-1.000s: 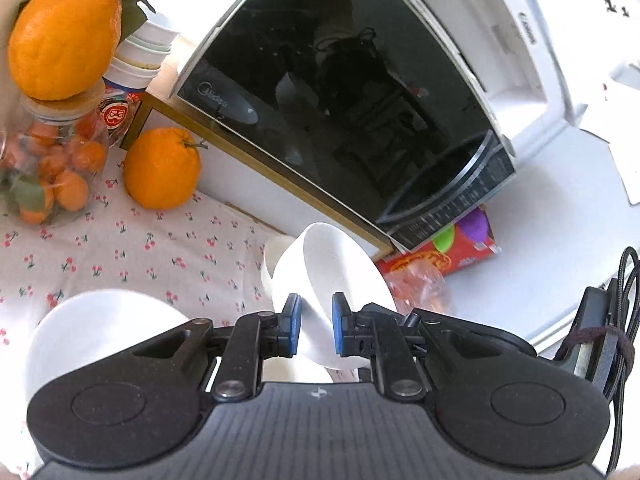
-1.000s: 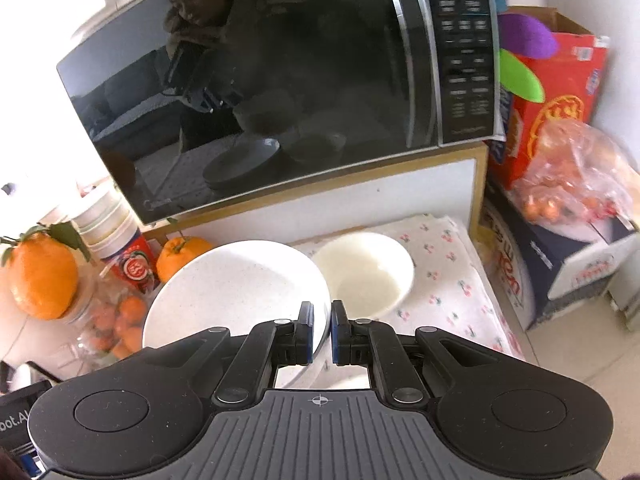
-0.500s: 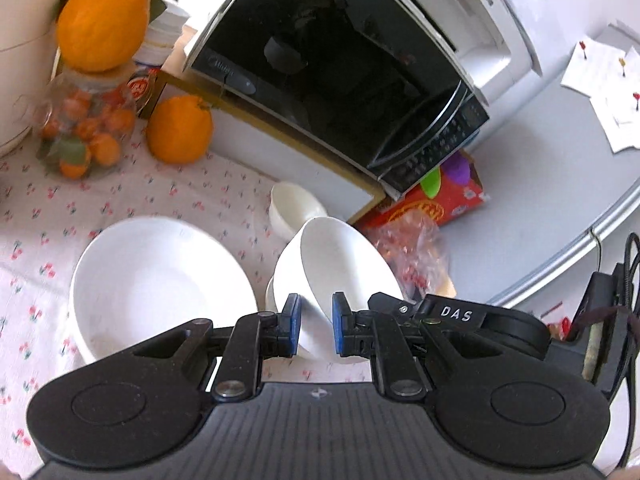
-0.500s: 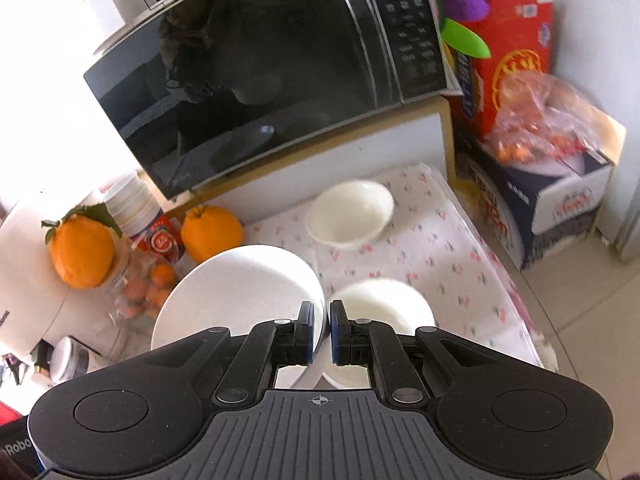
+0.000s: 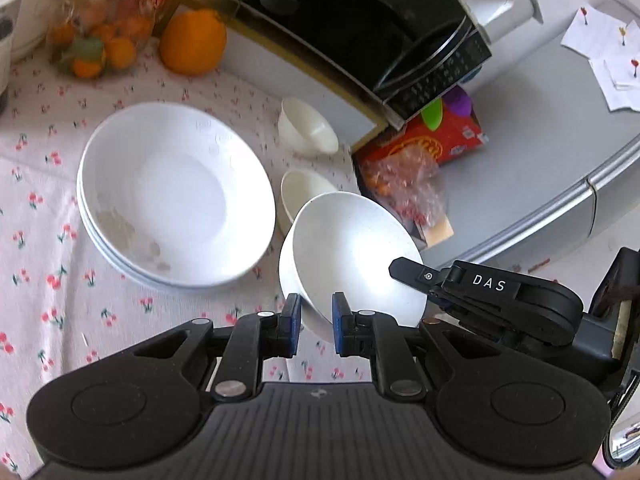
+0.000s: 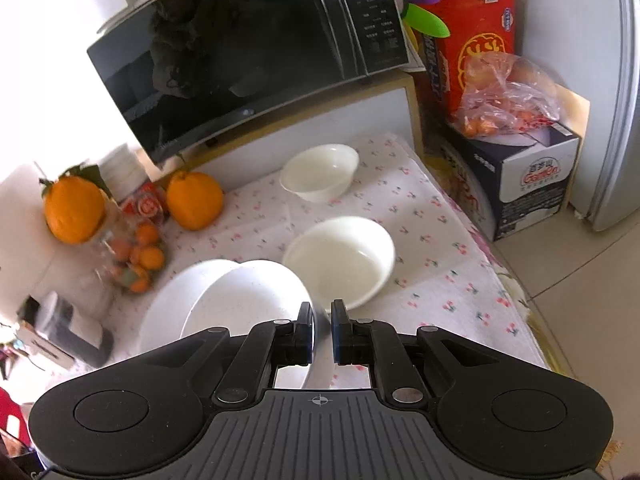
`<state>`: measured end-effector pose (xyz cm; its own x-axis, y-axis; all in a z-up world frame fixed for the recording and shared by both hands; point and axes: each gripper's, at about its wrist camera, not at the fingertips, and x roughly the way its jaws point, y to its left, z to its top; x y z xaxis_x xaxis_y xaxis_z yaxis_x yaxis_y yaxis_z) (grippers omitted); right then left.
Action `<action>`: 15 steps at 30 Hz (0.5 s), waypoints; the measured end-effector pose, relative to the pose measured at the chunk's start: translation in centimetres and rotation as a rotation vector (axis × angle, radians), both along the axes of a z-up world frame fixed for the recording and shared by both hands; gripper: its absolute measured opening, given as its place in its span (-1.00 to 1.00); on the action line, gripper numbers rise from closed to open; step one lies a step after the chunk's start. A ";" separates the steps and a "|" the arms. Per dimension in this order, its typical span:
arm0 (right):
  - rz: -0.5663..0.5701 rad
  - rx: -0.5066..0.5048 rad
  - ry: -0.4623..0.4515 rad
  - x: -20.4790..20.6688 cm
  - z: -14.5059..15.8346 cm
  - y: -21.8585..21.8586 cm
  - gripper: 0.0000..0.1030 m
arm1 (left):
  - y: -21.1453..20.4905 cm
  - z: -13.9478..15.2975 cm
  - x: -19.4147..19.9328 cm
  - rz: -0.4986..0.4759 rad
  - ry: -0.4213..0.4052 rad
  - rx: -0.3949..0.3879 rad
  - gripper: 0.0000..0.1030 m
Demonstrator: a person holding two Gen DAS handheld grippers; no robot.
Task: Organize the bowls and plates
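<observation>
Two stacked plates (image 5: 176, 200), three bowls (image 5: 308, 128); left claw (image 5: 316, 320), right claw (image 6: 322, 330) tight on one bowl (image 5: 352, 248).

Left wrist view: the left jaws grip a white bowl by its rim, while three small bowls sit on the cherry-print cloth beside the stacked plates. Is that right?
Not quite: only two small bowls sit on the cloth beside the stacked plates, as the left wrist view shows. The left gripper does hold the white bowl by its rim.

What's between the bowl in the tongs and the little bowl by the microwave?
Another small bowl, upright on the cloth beyond the held bowl; both views show it.
</observation>
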<state>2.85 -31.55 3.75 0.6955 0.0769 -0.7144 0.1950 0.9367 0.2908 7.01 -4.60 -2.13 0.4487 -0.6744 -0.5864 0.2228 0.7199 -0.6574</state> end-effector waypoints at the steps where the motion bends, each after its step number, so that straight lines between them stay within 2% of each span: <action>1: 0.002 -0.011 0.008 -0.2 -0.2 0.0 -0.80 | -0.1 -0.3 -0.1 -0.006 0.006 0.002 -0.75; 7: 0.031 -0.055 0.070 -0.7 -1.5 -0.2 -0.80 | -0.5 -1.5 -0.5 -0.032 0.042 0.000 -0.75; 15: 0.012 0.004 0.158 -0.6 -3.2 -2.3 -0.78 | -1.8 -2.9 -0.6 -0.070 0.082 0.002 -0.72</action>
